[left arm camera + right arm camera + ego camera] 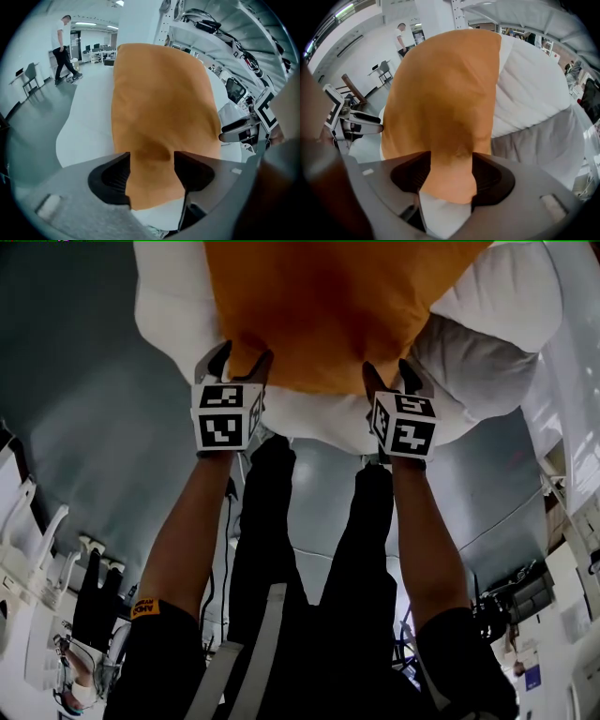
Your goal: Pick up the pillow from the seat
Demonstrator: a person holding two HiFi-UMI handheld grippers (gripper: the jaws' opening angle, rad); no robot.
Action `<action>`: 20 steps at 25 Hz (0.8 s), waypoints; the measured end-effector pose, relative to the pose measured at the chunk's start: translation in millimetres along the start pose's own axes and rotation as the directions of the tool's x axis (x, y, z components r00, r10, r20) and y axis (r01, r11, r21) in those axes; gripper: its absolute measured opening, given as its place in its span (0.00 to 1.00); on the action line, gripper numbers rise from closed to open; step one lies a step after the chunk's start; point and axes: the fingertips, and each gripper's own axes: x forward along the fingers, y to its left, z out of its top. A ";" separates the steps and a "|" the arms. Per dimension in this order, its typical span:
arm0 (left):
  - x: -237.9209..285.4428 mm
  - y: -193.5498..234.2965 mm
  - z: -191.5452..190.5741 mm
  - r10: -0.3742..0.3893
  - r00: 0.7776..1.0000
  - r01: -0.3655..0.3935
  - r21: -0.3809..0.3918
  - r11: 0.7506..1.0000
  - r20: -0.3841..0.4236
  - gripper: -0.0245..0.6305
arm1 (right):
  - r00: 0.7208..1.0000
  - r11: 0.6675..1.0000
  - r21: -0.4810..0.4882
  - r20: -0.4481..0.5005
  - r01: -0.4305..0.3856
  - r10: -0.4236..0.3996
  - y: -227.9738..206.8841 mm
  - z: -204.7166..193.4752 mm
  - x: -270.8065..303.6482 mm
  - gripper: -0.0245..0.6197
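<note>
Pillow: one item, orange, plain cloth cover, lying flat on top of the seat, with its near edge toward the seat's front. Seat: one item, white, bulky and padded, with a grey lower part on its right flank. Handling, judged: light, soft and limp, likely to sag in the middle when raised from one edge. The matt cover should not slip readily, and the pillow is not fragile. Best hold, judged: along the near edge at two well-separated places, taken deep enough to catch filling and not cloth alone. Grippers: two, hand-held, each carrying one marker cube. The left gripper sits at the seat's front over the left part of the pillow's near edge, and the right gripper sits at the seat's front over the right part. Each has its jaws spread wide, with the pillow's edge lying between them. The cloth reaches both pads, but no firm pinch shows, so the pillow appears to rest on the seat and is not carried. Background: one standing person, on the floor well beyond the seat's far side.
</note>
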 end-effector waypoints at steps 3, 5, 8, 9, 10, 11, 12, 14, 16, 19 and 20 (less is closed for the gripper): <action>7.7 1.5 -3.6 -0.010 1.000 0.011 0.012 1.000 -0.014 0.50 | 1.000 1.000 0.005 0.000 0.007 -0.007 0.0 1.9 7.8 0.46; 11.1 4.5 -6.4 -0.015 1.000 0.015 0.022 1.000 -0.020 0.52 | 1.000 1.000 0.006 -0.001 0.009 -0.009 3.0 2.9 11.2 0.46; 18.6 3.9 -7.0 -0.017 1.000 0.018 0.026 1.000 -0.018 0.52 | 1.000 1.000 0.003 0.002 0.007 -0.007 2.1 2.2 15.6 0.46; 21.9 1.9 -6.2 -0.018 1.000 0.018 0.027 0.999 -0.016 0.52 | 1.000 1.000 0.002 0.004 0.005 -0.005 0.1 2.0 17.0 0.44; 24.8 0.2 -5.1 -0.018 1.000 0.019 0.028 0.999 -0.013 0.52 | 1.000 1.000 0.000 0.005 0.002 -0.002 -1.4 2.3 18.1 0.43; 26.9 -0.6 -4.2 -0.019 1.000 0.020 0.028 0.999 -0.010 0.52 | 1.000 1.000 -0.003 0.006 0.000 0.000 -1.6 2.9 19.1 0.41; 28.3 -0.4 -3.6 -0.021 1.000 0.021 0.028 0.999 -0.008 0.52 | 1.000 1.000 -0.005 0.007 -0.002 0.002 -0.6 3.7 20.3 0.39; 29.5 1.5 -3.0 -0.028 1.000 0.028 0.030 0.999 -0.006 0.50 | 1.000 1.000 -0.006 0.007 -0.006 0.006 3.1 5.5 22.6 0.37; 29.6 2.4 -2.6 -0.037 0.999 0.037 0.037 0.999 -0.003 0.48 | 1.000 1.000 -0.008 0.006 -0.010 0.010 6.3 6.9 23.6 0.34; 30.3 1.8 -2.5 -0.047 0.999 0.047 0.044 0.998 0.002 0.42 | 1.000 1.000 -0.011 0.010 -0.011 0.011 9.3 7.7 23.6 0.28; 31.1 1.0 -2.4 -0.047 0.999 0.047 0.045 0.998 0.003 0.40 | 1.000 1.000 -0.010 0.012 -0.011 0.011 9.4 7.5 23.5 0.26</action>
